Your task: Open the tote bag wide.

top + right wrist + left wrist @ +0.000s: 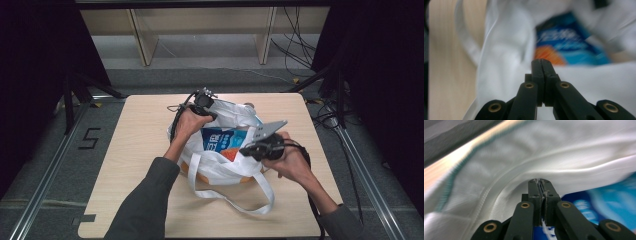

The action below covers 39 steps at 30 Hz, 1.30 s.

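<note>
A white cloth tote bag (220, 167) lies on the wooden table (135, 150), its mouth pulled wide. Inside it a blue and orange package (222, 140) shows. My left gripper (214, 113) is at the bag's far rim. In the left gripper view its jaws (539, 181) are shut with white bag fabric (549, 152) pinched between them, and the package (599, 202) is blurred at the right. My right gripper (245, 150) is at the bag's near right rim. Its jaws (541, 61) are shut against the white cloth (506, 57), with the package (571, 42) beyond.
A long white strap (240, 200) of the bag loops toward the table's front edge. Bare tabletop lies left of the bag. Black frames and cables (300, 45) stand around the table, and a pale shelf unit (200, 25) stands on the floor behind.
</note>
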Each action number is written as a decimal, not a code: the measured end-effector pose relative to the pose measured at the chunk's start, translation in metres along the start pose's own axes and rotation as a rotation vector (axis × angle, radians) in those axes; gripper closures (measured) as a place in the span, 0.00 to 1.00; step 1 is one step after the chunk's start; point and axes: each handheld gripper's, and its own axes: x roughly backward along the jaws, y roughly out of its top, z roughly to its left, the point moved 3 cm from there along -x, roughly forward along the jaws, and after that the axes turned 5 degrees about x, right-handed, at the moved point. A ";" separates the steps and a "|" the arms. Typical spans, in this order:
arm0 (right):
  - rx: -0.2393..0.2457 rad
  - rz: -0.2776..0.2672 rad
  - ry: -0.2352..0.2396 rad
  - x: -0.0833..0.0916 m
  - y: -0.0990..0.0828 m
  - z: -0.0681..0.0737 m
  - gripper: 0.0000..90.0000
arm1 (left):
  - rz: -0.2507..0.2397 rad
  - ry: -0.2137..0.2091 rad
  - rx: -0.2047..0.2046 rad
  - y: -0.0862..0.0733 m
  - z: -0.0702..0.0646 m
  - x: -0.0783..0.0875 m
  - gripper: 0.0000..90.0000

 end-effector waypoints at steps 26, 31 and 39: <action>-0.206 0.034 -0.254 -0.036 -0.037 -0.115 1.00 | 0.004 0.009 0.066 -0.068 0.067 0.027 0.99; -0.221 0.083 -0.243 -0.053 -0.054 -0.116 1.00 | -0.007 -0.014 0.103 -0.082 0.070 0.014 1.00; -0.233 -0.042 -0.212 -0.021 -0.034 -0.105 1.00 | -0.074 -0.037 0.026 -0.065 0.047 0.057 0.95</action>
